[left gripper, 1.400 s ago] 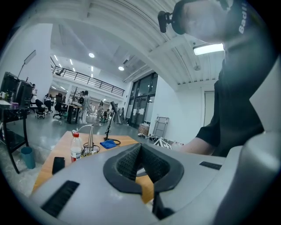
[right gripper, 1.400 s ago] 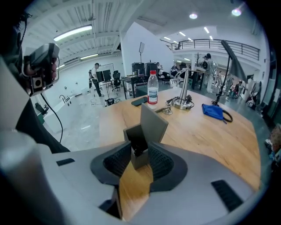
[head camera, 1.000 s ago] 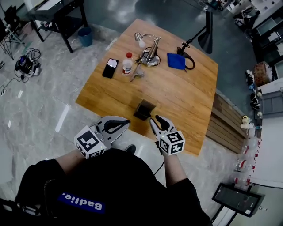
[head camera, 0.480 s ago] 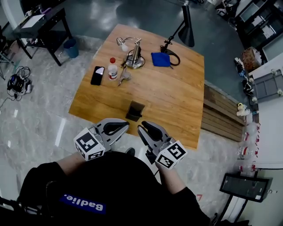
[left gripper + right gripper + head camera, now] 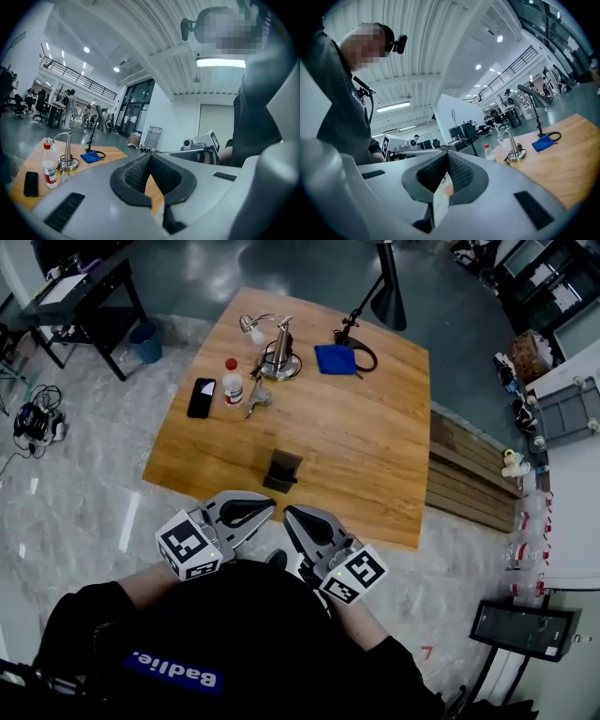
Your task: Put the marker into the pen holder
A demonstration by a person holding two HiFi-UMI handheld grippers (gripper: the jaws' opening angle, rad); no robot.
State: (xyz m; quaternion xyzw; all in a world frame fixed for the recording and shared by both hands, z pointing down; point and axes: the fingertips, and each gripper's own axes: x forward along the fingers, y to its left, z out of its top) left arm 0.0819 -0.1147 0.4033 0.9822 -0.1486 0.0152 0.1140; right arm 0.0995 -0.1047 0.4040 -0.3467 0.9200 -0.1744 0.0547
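Observation:
A dark, square pen holder (image 5: pixel 282 471) stands on the wooden table (image 5: pixel 375 456) near its front edge. Beside the bottle lies a small greyish object (image 5: pixel 257 399), too small to tell whether it is the marker. Both grippers hang in front of the person's chest, just off the table's front edge. My left gripper (image 5: pixel 268 502) is shut with nothing between its pads (image 5: pixel 140 173). Close beside it, my right gripper (image 5: pixel 292 515) is also shut and empty, its pads (image 5: pixel 457 171) meeting at the tips. In both gripper views the jaws hide the holder.
At the table's far side are a black phone (image 5: pixel 201 397), a red-capped bottle (image 5: pixel 232 382), a metal stand (image 5: pixel 278 351), a blue cloth (image 5: pixel 334 359) and a black lamp (image 5: pixel 382 292). A wooden bench (image 5: pixel 464 484) runs along the table's right side.
My right gripper has drawn back from over the table's front edge toward the body and leftward, ending next to the left gripper. The left gripper has stayed put.

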